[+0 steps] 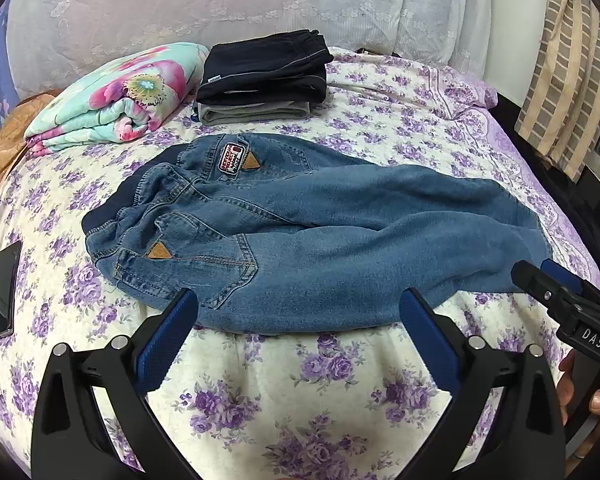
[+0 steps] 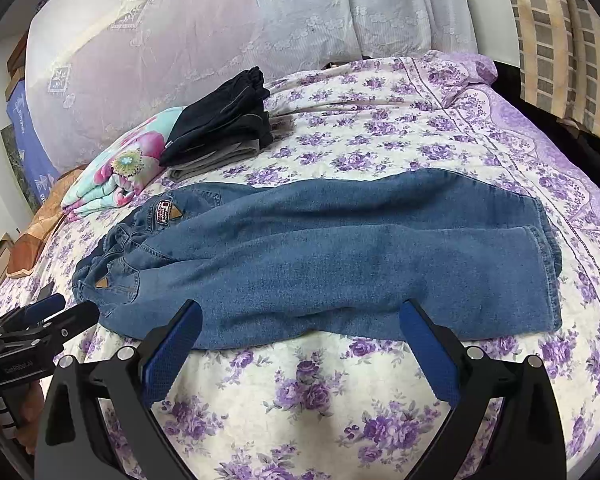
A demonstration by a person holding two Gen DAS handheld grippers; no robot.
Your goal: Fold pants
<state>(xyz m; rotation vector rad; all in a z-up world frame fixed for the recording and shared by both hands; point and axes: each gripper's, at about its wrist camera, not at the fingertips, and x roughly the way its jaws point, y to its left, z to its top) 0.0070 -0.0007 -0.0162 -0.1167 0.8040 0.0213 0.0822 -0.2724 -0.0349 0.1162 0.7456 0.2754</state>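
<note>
Floral bedspread (image 1: 340,392) holds jeans (image 1: 340,240); left tool (image 1: 300,304) and right tool (image 2: 300,316) gape wide, empty.

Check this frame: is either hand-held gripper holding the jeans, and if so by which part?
Nothing is held. The left hand-held gripper and right hand-held gripper are both open at the near edge of the jeans, with no denim between their fingers.
</note>
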